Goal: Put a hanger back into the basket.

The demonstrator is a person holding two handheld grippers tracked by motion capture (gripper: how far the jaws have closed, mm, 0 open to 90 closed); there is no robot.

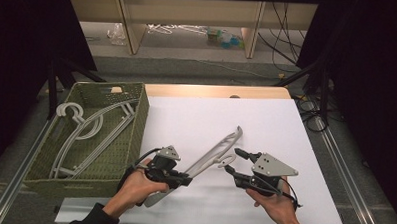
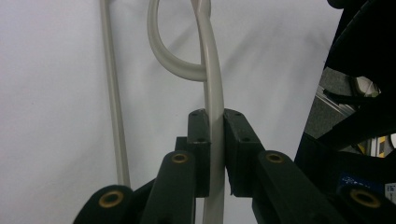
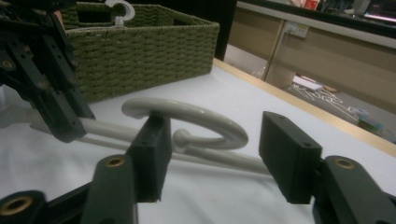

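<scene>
Hanger point(image 1: 212, 151) clamped in left gripper point(image 1: 186, 180); hook between right gripper point(image 1: 231, 160) jaws.

Black two-jawed tongs point(image 1: 188, 180) and point(image 1: 231, 160), brass-coloured pivot pins, grey three-cornered top plates, trailing black cables, dark sleeve point(image 1: 93, 219).

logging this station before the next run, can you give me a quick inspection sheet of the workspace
surface: white sheet over a wooden table, bare apart from the job's things
job's things: grey hanger lying slantwise on the sheet; green woven basket at the left edge with more grey hangers inside
clutter: nothing seen on the sheet
grippers: left tool shut on the hanger's arm; right tool open, jaws either side of the hanger's hook
cables: black cable trailing from the right tool; loose cables on the floor beyond the table
surroundings: wooden shelving behind, small items on the floor under it, black curtains at both sides
</scene>
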